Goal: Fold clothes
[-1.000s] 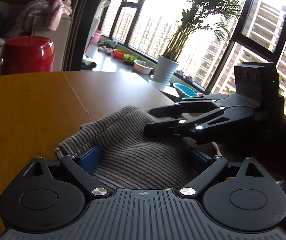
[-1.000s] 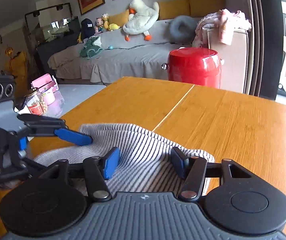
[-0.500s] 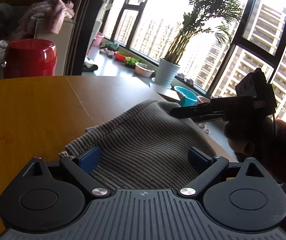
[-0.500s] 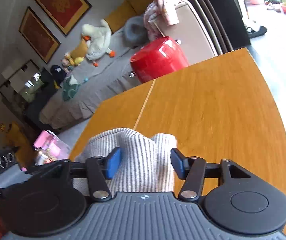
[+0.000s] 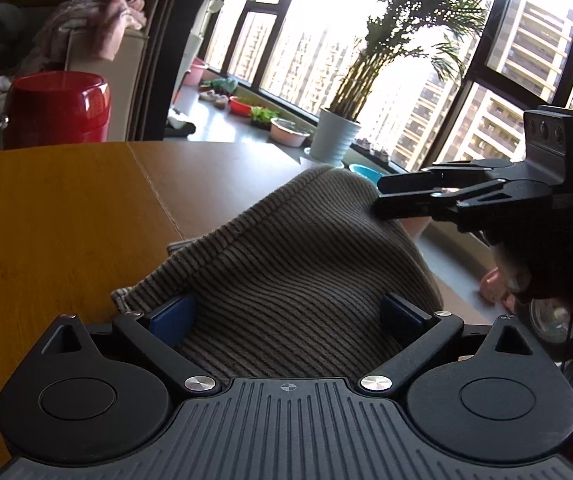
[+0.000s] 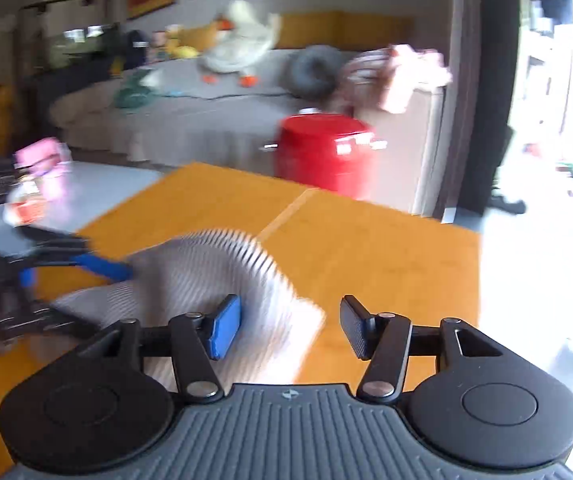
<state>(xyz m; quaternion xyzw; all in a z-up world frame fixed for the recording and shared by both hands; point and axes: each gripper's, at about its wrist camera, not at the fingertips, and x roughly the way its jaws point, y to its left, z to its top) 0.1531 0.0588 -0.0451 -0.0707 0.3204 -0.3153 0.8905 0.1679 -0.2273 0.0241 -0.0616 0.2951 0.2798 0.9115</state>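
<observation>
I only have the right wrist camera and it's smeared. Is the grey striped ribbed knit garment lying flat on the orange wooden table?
Observer: No. The grey striped ribbed knit garment humps up off the orange wooden table, peaking at the right gripper, whose fingers are opening with cloth partly between them.
Operator: And the left gripper?
Observer: The left gripper has its fingers wide apart, with the garment's near end filling the gap.
Operator: Anything beyond the hump?
Observer: A palm in a white pot by the window, off the table.
</observation>
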